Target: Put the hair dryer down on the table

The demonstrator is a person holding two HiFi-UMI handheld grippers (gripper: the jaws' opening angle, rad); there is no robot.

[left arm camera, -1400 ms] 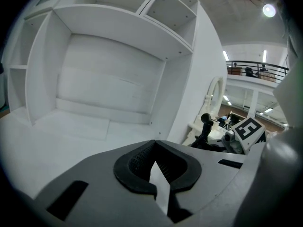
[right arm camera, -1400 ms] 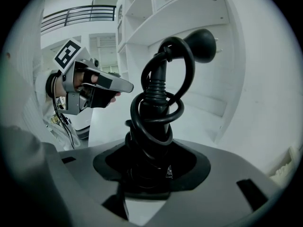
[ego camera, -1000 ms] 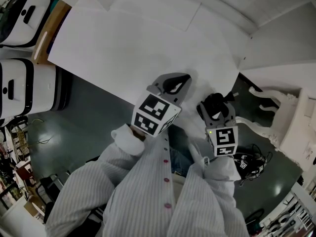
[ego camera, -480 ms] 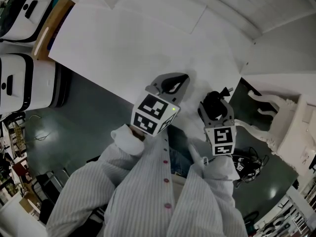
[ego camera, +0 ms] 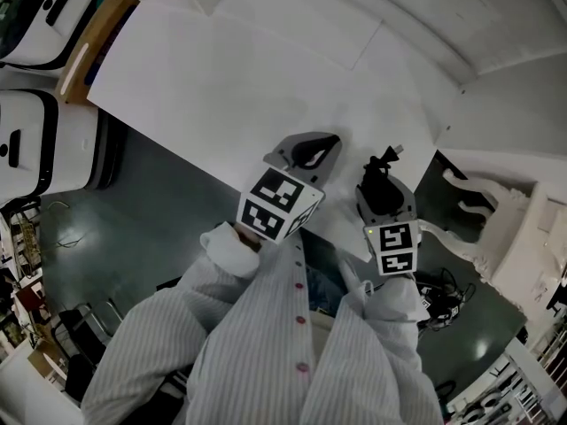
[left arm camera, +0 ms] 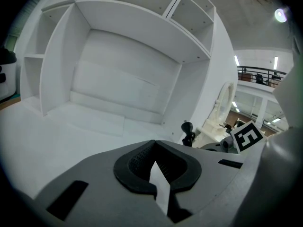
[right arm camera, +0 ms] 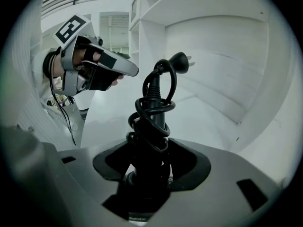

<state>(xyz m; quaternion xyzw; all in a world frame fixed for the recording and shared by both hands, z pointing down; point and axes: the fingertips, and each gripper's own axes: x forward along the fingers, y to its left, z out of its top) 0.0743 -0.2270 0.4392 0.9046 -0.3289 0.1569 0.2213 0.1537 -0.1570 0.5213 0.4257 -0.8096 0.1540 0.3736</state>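
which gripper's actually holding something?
The right gripper, shut on the black hair dryer with its cord wound round; the left gripper is shut on nothing.

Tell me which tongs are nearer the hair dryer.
Right. The right tongs are shut on the hair dryer; the left tongs, shut on nothing, are apart from it on its left.

I'm looking down at white tbl (ego camera: 221, 96), running diag. over dark floor (ego camera: 133, 211). Thin flat white sheet (left arm camera: 92, 123) lying on it twd back, near white shelf unit (left arm camera: 128, 79) standing at far edge.
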